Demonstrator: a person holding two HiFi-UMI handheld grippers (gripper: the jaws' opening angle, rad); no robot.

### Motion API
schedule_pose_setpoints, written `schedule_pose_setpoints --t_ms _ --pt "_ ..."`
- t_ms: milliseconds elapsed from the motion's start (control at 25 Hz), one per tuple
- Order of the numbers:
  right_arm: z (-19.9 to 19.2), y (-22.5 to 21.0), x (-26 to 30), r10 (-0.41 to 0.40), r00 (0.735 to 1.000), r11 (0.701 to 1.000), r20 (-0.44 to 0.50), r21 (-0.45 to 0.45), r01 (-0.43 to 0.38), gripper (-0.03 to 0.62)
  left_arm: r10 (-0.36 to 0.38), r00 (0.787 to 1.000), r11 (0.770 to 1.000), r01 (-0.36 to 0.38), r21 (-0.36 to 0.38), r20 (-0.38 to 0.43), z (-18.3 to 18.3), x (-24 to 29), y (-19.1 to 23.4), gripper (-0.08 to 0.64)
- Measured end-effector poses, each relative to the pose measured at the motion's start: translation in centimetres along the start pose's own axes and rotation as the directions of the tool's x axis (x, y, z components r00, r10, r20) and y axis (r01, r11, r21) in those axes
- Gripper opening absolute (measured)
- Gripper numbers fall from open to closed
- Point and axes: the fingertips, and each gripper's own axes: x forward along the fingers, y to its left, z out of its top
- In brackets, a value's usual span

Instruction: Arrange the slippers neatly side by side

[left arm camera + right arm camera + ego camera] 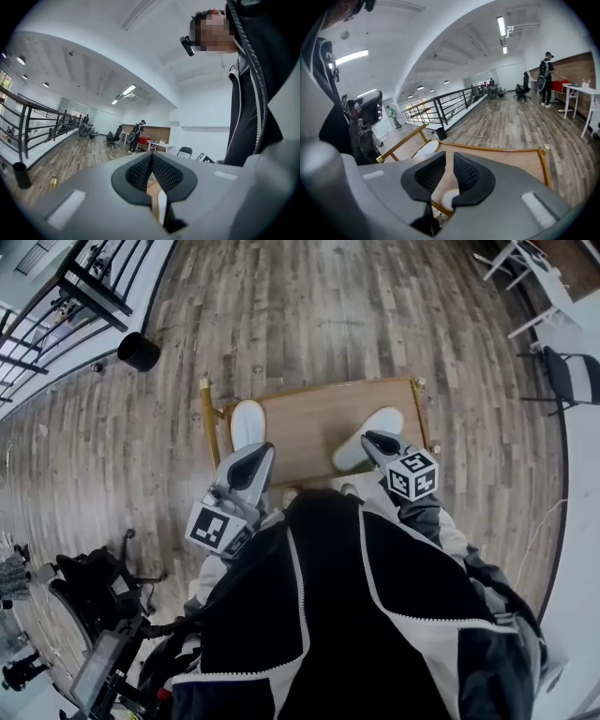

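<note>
Two white slippers lie apart on a low wooden table (pixel 309 413) with a gold rim. The left slipper (pixel 247 423) is at the table's left end, the right slipper (pixel 367 437) lies slanted at the right end. My left gripper (pixel 255 457) hovers at the near edge below the left slipper, its jaws shut with nothing in them (pixel 151 157). My right gripper (pixel 373 439) sits over the near end of the right slipper. Its jaws (pixel 449 161) stand a little apart and empty, with that slipper's heel (pixel 449 199) just beneath. The other slipper (pixel 423 149) shows far across the table.
A black bin (pixel 138 351) stands on the wood floor at the back left near a railing (pixel 56 306). Chairs (pixel 574 377) and a white table (pixel 539 273) are at the right. Wheeled equipment (pixel 89 582) stands by my left side. People stand far off (pixel 545 70).
</note>
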Motion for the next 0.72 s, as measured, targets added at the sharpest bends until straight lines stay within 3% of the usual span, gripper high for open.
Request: schedule_pose_setpoints --t_ms 200,360,480,720 --pt "-5.1 -6.1 -1.1 -0.166 0.983 0.966 -0.085 0.189 0.179 0.120 -0.031 1.000 1.000 0.031 -0.002 0.004 -0.3 0.3 -0.8 0.020" --pt "-9.3 -9.7 -0.5 -0.259 0.946 0.924 -0.196 0.236 0.302 0.150 -0.004 1.000 0.999 0.003 -0.046 -0.022 -1.1 0.1 -0.1 0.020" --pt "-11.9 -11.3 -0.2 -0.282 0.922 0.884 -0.267 0.302 0.357 0.169 0.002 1.000 0.999 -0.003 -0.041 -0.031 -1.4 -0.1 0.0 0.020" --pt "-13.2 -12.6 2.5 -0.247 0.920 0.830 -0.306 0.423 0.364 0.184 0.006 0.999 1.000 -0.007 -0.014 -0.041 -0.9 -0.1 0.1 0.020"
